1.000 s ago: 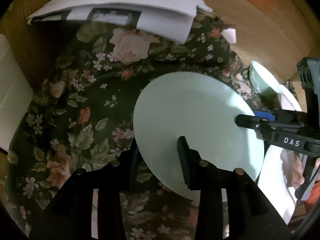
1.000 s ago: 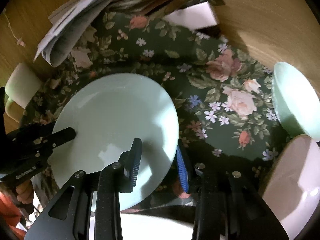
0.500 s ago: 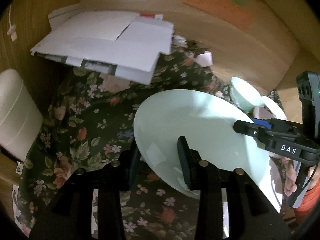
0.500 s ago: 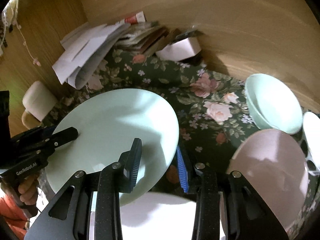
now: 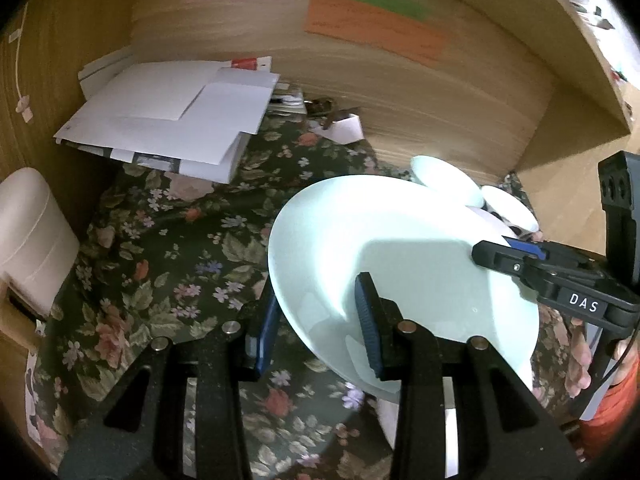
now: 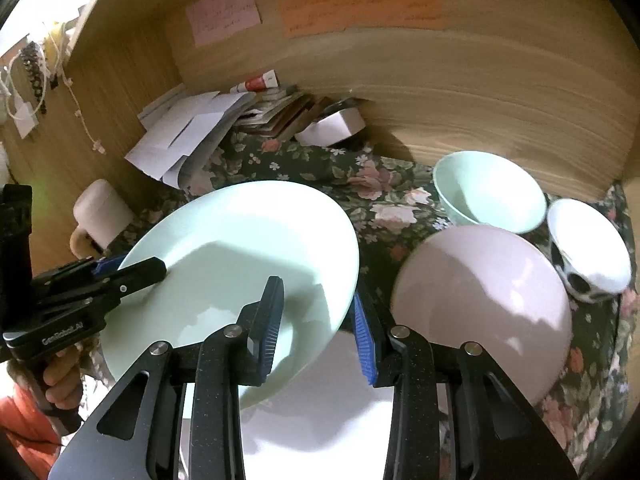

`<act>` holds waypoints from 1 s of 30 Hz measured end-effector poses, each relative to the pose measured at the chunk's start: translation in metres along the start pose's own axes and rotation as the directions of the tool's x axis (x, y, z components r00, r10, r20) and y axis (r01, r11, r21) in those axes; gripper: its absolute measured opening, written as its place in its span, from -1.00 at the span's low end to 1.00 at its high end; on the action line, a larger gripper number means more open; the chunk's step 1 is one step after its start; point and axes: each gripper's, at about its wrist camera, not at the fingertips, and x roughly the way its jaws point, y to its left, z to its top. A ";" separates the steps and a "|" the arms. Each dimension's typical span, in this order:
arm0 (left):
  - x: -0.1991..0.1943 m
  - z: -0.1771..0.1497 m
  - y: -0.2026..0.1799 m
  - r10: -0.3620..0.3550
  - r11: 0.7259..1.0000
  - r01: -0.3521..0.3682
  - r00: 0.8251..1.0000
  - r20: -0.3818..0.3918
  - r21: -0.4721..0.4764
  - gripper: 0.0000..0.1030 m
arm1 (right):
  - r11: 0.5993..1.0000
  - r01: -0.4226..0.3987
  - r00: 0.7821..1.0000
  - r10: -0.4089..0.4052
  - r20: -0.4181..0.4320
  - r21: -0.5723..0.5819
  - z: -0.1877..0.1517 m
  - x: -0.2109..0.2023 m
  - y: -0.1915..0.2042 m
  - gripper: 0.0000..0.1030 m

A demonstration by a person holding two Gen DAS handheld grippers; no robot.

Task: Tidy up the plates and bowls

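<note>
A pale mint plate (image 5: 400, 256) is held in the air above the floral cloth, one gripper on each side. My left gripper (image 5: 316, 320) is shut on its left rim, one finger over and one under. My right gripper (image 6: 318, 316) is shut on its right rim (image 6: 240, 248). Each gripper shows in the other's view: the right one (image 5: 508, 258), the left one (image 6: 136, 270). A pink plate (image 6: 480, 300), a mint bowl (image 6: 490, 192) and a white black-spotted bowl (image 6: 588, 248) sit to the right. A white plate (image 6: 320, 412) lies under the held plate.
A floral cloth (image 5: 160, 248) covers the wooden desk, which is walled at the back and left. A stack of papers and envelopes (image 5: 168, 112) lies at the back left. A white mug (image 6: 102, 210) stands at the left. A small white box (image 6: 332, 126) sits by the back wall.
Both grippers have lifted the mint plate up off the cloth and tilted their view upward. The back wall, its coloured notes and the bowls at the right have come into view.
</note>
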 end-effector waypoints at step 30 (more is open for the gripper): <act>-0.013 -0.061 -0.055 -0.026 0.998 0.029 0.998 -0.056 0.047 -0.28 | 0.993 -0.002 1.000 -0.001 0.025 0.120 -0.084 -0.043 -0.024 -0.40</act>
